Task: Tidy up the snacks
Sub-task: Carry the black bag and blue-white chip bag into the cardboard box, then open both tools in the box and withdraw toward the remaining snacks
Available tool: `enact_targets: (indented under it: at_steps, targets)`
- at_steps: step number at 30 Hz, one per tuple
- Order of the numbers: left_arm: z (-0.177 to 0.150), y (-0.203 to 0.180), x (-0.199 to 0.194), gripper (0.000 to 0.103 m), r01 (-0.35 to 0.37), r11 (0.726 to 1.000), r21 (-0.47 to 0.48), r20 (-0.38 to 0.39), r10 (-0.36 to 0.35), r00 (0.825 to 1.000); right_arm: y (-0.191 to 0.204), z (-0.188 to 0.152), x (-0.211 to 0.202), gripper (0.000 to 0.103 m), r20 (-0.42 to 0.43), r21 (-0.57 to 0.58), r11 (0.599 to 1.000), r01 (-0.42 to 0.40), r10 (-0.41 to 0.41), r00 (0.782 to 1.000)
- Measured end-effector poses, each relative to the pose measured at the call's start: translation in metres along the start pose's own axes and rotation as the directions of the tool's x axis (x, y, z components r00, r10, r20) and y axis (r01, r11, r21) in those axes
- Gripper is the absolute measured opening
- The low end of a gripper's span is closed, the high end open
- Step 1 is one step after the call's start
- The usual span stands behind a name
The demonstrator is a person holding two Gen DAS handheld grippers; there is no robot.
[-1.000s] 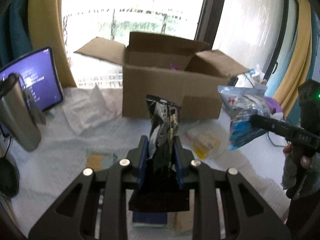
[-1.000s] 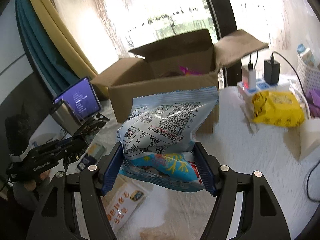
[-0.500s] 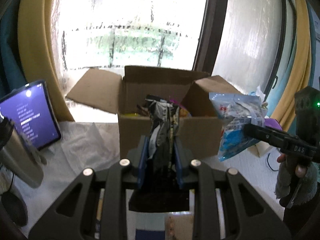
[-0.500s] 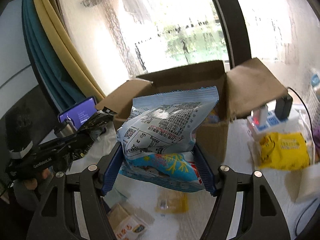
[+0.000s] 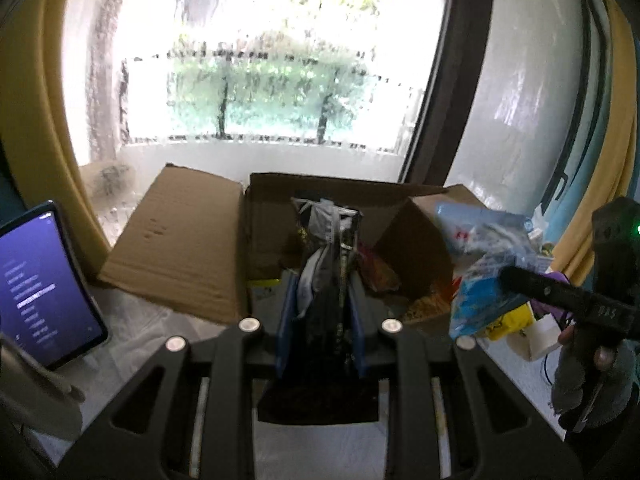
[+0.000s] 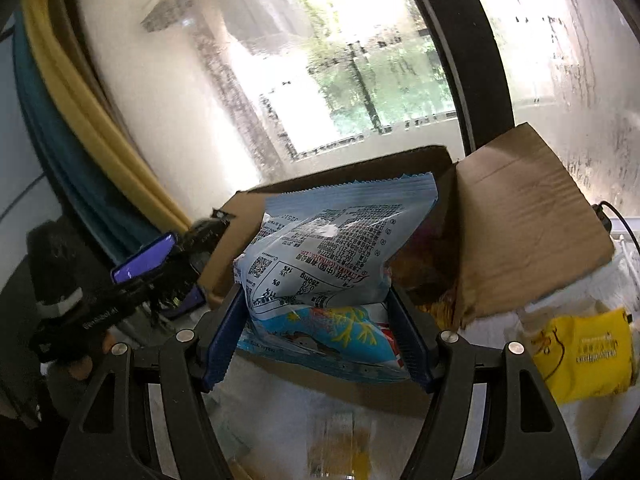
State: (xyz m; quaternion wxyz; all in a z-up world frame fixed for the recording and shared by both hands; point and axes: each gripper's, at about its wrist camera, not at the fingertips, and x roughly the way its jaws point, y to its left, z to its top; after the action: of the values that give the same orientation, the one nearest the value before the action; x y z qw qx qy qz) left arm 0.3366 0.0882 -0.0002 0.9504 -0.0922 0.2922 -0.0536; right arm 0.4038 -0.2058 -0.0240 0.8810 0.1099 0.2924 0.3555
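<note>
Right tongs (image 6: 316, 332) grip blue snack bag (image 6: 332, 252) (before cardboard box (image 6: 520, 216)).

Cardboard box (image 5: 276, 240) open at top; flaps splayed left (image 5: 180, 248) and right (image 6: 524, 224), narrowing side approach. Snack packets (image 5: 380, 276) already occupy box floor, right half. Tablet (image 5: 44, 284) stands left of box; yellow packet (image 6: 584, 356) lies on tabletop (image 5: 132, 328), right.
</note>
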Motion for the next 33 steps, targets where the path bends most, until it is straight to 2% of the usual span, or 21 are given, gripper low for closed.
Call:
enact_targets:
  at_steps: [3,10,14,18,24,27,30,33]
  targets:
    - [0.007,0.003,0.019,0.025,0.002,1.0,0.003,-0.027,-0.002,1.0,-0.007,0.012,0.008,0.073,-0.01,0.018,1.0,0.005,-0.005,1.0]
    - [0.022,0.012,0.056,0.026,-0.017,1.0,0.006,-0.045,0.017,0.999,-0.026,0.026,0.041,0.073,-0.058,0.029,0.995,0.097,-0.095,0.994]
    - [0.031,0.018,0.076,0.026,-0.03,0.999,0.013,-0.049,0.031,0.998,-0.041,0.032,0.062,0.073,-0.094,0.047,0.984,0.169,-0.164,0.982]
    - [0.036,0.025,0.099,0.026,-0.023,1.0,-0.001,-0.088,0.023,0.996,-0.05,0.043,0.076,0.074,-0.105,0.049,0.972,0.231,-0.225,0.969]
    - [0.047,0.028,0.124,0.027,-0.032,0.999,-0.007,-0.135,0.031,0.99,-0.049,0.062,0.091,0.077,-0.108,0.044,0.958,0.283,-0.277,0.955]
    - [0.05,0.032,0.13,0.03,-0.018,0.999,-0.034,-0.126,0.013,0.992,-0.043,0.066,0.096,0.079,-0.102,0.007,0.95,0.313,-0.31,0.945]
    - [0.053,0.032,0.124,0.044,-0.013,0.999,-0.04,-0.094,0.009,0.996,-0.036,0.065,0.096,0.081,-0.093,-0.012,0.949,0.316,-0.315,0.944]
    - [0.054,0.029,0.114,0.044,-0.012,0.999,-0.031,-0.079,0.01,0.997,-0.032,0.061,0.094,0.082,-0.092,-0.027,0.948,0.316,-0.317,0.944]
